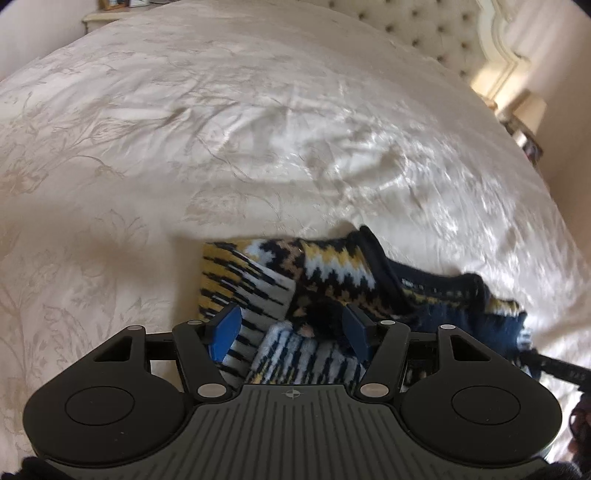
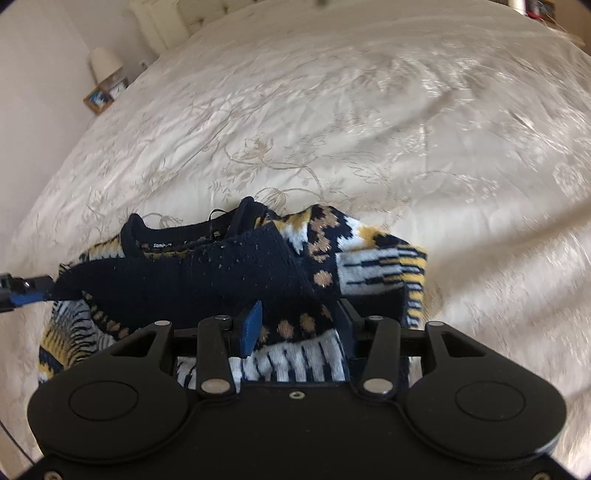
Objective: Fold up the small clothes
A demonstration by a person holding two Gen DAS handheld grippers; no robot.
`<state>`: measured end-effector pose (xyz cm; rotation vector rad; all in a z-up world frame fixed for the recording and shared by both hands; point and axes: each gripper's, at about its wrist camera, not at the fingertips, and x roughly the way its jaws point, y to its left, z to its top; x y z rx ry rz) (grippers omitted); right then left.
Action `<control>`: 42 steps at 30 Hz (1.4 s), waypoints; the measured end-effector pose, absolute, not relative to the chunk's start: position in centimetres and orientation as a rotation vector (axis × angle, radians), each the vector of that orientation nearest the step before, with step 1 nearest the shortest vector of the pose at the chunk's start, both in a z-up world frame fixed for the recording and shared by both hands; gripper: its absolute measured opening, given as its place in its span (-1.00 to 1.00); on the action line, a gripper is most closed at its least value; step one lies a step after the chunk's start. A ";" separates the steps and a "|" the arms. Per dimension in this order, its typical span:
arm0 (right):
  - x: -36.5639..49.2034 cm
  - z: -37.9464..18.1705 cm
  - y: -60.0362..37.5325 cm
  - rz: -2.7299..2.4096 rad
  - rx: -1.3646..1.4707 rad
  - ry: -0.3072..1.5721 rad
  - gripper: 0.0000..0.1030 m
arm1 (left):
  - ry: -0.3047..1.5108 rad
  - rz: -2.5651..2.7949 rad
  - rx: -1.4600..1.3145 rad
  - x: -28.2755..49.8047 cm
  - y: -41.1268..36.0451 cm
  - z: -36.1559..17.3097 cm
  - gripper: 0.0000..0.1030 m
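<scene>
Sweater (image 1: 332,273), a small navy knit with yellow, white and tan patterning, lies bunched on the cream bedspread (image 1: 221,129), directly under both tools. Left gripper (image 1: 291,332) stands wide apart, its blue pads straddling a patterned fold without pinching it. Right gripper (image 2: 299,325) is likewise spread, knit lying between its pads at the dotted hem; whether they touch the cloth cannot be told. The navy collar (image 2: 177,236) faces away toward the bed's middle, where smooth bedspread stretches broadly to the tufted headboard (image 1: 424,26).
</scene>
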<state>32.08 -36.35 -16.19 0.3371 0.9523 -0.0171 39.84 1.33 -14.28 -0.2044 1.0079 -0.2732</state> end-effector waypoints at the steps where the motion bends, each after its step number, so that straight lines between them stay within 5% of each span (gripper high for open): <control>1: 32.5 -16.4 -36.3 -0.018 0.333 0.958 0.05 | 0.997 -0.271 -0.205 39.9 1.5 -14.1 0.14; 11: 35.2 -18.0 -36.1 0.010 0.324 1.008 0.02 | 0.978 -0.320 -0.198 41.9 2.1 -13.2 0.18; 12: 35.3 -18.0 -36.1 0.012 0.330 1.011 -0.07 | 0.993 -0.341 -0.185 41.9 1.8 -13.4 0.18; 14: 35.2 -17.7 -36.0 0.008 0.325 1.003 -0.80 | 0.994 -0.385 -0.138 41.5 1.2 -13.6 0.19; 31: 35.4 -17.3 -36.8 -0.066 0.375 0.993 -0.81 | 1.064 -0.570 0.030 42.9 -3.6 -16.6 0.24; 36: 34.8 -16.3 -36.4 -0.062 0.359 0.961 -0.81 | 1.058 -0.569 0.030 42.9 -4.3 -16.8 -0.04; 42: 33.9 -14.3 -36.3 -0.074 0.342 0.865 -0.81 | 1.040 -0.514 -0.122 43.3 -2.1 -15.4 -0.08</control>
